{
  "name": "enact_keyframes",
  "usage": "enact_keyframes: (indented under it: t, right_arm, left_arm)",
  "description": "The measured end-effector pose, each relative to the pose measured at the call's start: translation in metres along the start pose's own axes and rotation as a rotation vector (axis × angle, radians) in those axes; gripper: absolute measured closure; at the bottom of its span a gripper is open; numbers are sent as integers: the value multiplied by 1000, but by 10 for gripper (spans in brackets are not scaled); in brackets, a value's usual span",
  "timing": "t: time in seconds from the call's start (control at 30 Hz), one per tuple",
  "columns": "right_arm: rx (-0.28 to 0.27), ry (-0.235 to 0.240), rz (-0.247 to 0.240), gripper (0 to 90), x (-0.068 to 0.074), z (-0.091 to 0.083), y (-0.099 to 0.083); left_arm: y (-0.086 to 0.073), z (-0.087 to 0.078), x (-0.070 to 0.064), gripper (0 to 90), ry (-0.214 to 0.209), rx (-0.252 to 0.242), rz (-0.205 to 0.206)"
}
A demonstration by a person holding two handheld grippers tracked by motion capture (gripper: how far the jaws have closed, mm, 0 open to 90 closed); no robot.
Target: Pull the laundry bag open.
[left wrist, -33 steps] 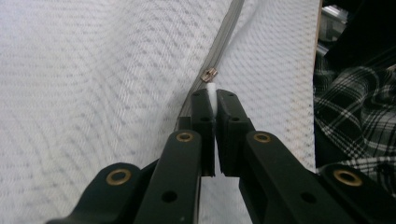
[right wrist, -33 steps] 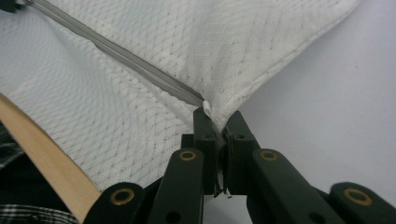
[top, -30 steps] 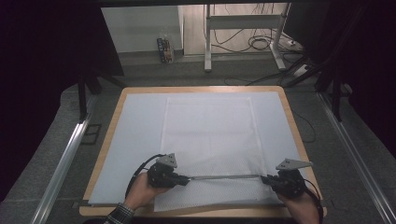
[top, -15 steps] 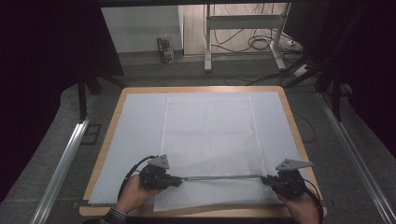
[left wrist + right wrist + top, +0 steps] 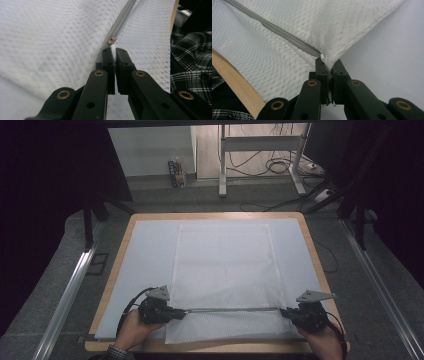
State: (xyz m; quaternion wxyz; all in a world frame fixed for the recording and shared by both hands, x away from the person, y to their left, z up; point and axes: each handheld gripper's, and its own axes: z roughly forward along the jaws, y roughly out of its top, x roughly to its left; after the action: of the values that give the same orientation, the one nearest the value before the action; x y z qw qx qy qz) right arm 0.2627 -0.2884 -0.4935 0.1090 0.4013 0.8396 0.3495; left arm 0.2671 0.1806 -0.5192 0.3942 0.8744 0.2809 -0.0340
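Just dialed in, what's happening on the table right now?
A person holds a gripper in each hand at the near edge of the table. The left gripper and the right gripper are each shut on an end of the white mesh cover, by its grey zipper, which runs taut between them. The zipper pull sits just beyond the left gripper's jaws.
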Motion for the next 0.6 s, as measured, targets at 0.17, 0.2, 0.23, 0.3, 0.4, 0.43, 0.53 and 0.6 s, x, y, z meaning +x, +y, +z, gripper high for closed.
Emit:
enact_keyframes:
  t: [0.17,0.2,0.23,0.3,0.4,0.43,0.53,0.6]
  right_arm:
    - [1,1,0,850,0,0,0]
    - [1,-1,0,851,0,0,0]
    - [1,1,0,850,0,0,0]
    - [1,2,0,850,0,0,0]
    - [3,-5,-5,850,1,0,0]
    - [3,-5,-5,850,1,0,0]
    - [1,1,-2,850,0,0,0]
    - [1,4,-2,850,0,0,0]
  left_arm:
    - [-4,-4,1,872,13,-3,-9]
    - [-5,-6,2,872,13,0,-5]
    - [-6,-6,1,872,17,-9,-13]
    - [-7,-8,2,872,13,-16,-19]
    - [-9,-10,2,872,24,-8,-16]
    - [-9,-10,2,872,24,-8,-16]
    - [-13,-14,3,872,24,-12,-20]
    - [-14,-15,3,872,26,-15,-24]
